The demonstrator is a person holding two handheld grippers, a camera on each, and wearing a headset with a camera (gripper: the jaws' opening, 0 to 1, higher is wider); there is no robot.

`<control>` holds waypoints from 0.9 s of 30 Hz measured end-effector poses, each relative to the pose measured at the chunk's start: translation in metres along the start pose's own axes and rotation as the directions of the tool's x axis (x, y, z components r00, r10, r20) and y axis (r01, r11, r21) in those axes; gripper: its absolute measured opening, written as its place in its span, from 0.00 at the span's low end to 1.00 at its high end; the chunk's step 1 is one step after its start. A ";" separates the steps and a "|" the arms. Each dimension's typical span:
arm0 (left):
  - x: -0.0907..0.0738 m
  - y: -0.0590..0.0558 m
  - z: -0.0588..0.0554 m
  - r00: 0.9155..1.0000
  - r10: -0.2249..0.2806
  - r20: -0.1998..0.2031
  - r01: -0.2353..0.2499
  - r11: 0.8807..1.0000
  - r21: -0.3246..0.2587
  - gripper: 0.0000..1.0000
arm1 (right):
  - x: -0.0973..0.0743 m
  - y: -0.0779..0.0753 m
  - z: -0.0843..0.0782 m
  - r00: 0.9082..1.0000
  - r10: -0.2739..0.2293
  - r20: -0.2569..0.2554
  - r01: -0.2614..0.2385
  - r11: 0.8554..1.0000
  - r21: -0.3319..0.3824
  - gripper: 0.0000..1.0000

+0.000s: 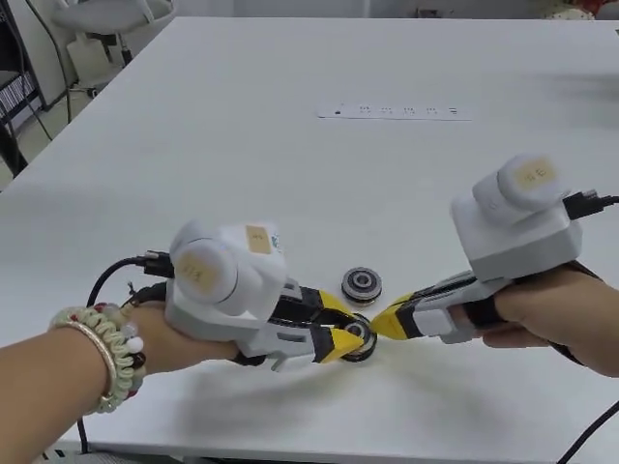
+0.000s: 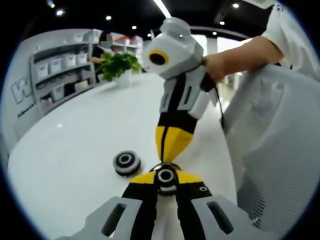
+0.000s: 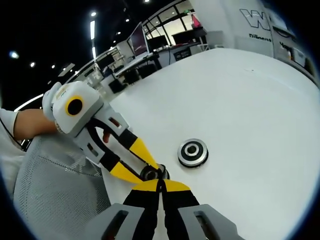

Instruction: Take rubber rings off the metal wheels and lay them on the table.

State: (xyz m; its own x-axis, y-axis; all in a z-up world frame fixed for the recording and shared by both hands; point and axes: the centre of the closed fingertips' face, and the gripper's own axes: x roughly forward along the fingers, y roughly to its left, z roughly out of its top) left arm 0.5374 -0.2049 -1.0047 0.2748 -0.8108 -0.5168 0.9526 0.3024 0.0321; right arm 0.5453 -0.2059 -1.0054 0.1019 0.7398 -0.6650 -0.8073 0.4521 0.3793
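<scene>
Left hand (image 1: 184,340), bead bracelet (image 1: 104,356) on the wrist, holds the left tongs (image 1: 348,329). Their yellow tips are clamped on a metal wheel (image 2: 166,177), which is a small round disc with a bright hub and a dark rim, held just above the tabletop (image 1: 290,155).

Right tongs (image 1: 379,326) are closed, with the yellow tips pressed together and their point touching that wheel's rim. Can't tell if they pinch any rubber.

Second wheel (image 1: 362,285) lies flat on the tabletop just beside the tips, untouched. Its black rubber ring (image 3: 181,153) is on, around concentric pale and dark bands.

The tabletop is white, smooth and slightly glossy. A flat white strip (image 1: 395,112) with small dark marks lies farther back; the marks are unreadable.

Writing: a big "W" on the wall (image 3: 252,17), with a smaller line under it too blurred to read. Grey mesh chair back (image 3: 55,192) is beside the tabletop.
</scene>
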 end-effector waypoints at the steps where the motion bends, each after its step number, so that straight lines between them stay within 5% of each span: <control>1: 0.000 0.000 0.000 1.000 -0.001 -0.002 0.001 1.000 0.001 0.14 | 0.000 -0.001 0.000 1.000 0.001 0.001 -0.001 1.000 0.009 0.00; 11: -0.001 -0.002 0.000 1.000 -0.005 -0.017 0.006 1.000 0.027 0.13 | -0.005 -0.004 -0.001 1.000 -0.005 0.003 0.005 0.998 0.058 0.00; 19: -0.001 -0.002 0.000 1.000 -0.005 -0.014 0.005 0.999 0.041 0.13 | -0.005 0.009 0.006 0.998 0.054 0.037 -0.058 0.993 0.103 0.00; 22: -0.001 -0.002 0.000 1.000 -0.003 -0.011 0.004 0.999 0.041 0.13 | -0.009 0.021 0.026 0.982 0.127 0.139 -0.149 0.976 0.160 0.00; 25: -0.001 -0.001 0.000 1.000 -0.001 -0.011 0.001 0.999 0.038 0.12 | -0.009 0.014 0.019 0.993 0.069 0.093 -0.079 0.991 0.104 0.00; 27: -0.001 -0.001 0.000 1.000 0.000 -0.012 0.000 0.999 0.032 0.12 | -0.008 0.015 0.017 0.993 0.080 0.089 -0.091 0.989 0.120 0.00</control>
State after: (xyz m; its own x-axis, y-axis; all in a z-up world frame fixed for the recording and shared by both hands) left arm 0.5357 -0.2044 -1.0037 0.2732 -0.8046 -0.5273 0.9565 0.2857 0.0595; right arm 0.5419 -0.1967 -0.9830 0.0879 0.8152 -0.5725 -0.7378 0.4394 0.5124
